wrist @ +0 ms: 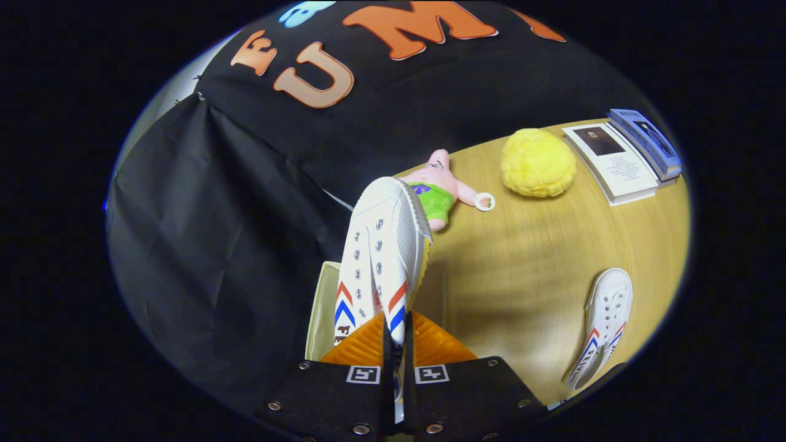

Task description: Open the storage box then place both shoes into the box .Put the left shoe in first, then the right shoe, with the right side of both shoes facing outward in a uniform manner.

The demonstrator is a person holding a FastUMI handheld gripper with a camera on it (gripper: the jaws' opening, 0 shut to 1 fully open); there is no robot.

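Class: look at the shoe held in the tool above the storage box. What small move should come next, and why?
Probably lower the shoe straight down into the storage box. The tool is shut on the shoe near its heel side, toe pointing away, and the box's pale rim shows right beneath it. The second shoe lies on the table, waiting its turn.

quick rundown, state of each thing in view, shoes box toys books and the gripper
gripper: shut on held shoe
held shoe: gripped, lifted over the box
storage box: open, beneath the held shoe
second shoe: lying on the table
pink plush: lying flat
yellow plush: resting on table
books: closed, side by side
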